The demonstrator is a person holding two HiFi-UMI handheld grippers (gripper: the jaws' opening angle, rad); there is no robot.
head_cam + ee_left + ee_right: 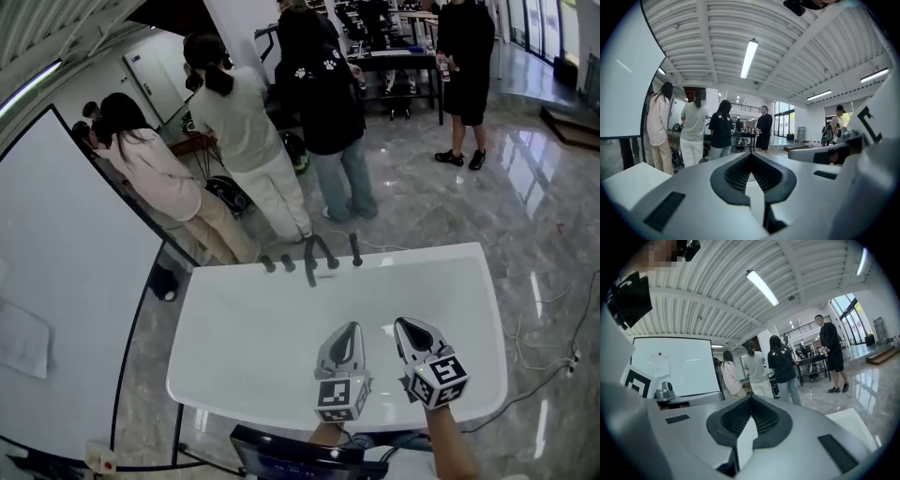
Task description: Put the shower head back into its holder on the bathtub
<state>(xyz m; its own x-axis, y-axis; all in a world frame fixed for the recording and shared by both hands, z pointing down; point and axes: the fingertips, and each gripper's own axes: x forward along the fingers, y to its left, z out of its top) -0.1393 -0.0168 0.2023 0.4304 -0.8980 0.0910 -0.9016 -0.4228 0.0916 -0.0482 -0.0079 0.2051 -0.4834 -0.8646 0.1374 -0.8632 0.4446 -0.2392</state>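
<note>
Both grippers hang side by side over the near end of the white tub, just apart from each other. The left gripper is clenched, its jaws pressed together with nothing between them; the right gripper is clenched and empty too. On the tub's far rim stands a row of dark fittings. The long dark piece among them looks like the shower head, though it is too small to be sure. Beyond the tub's far end several people stand on the glossy floor.
</note>
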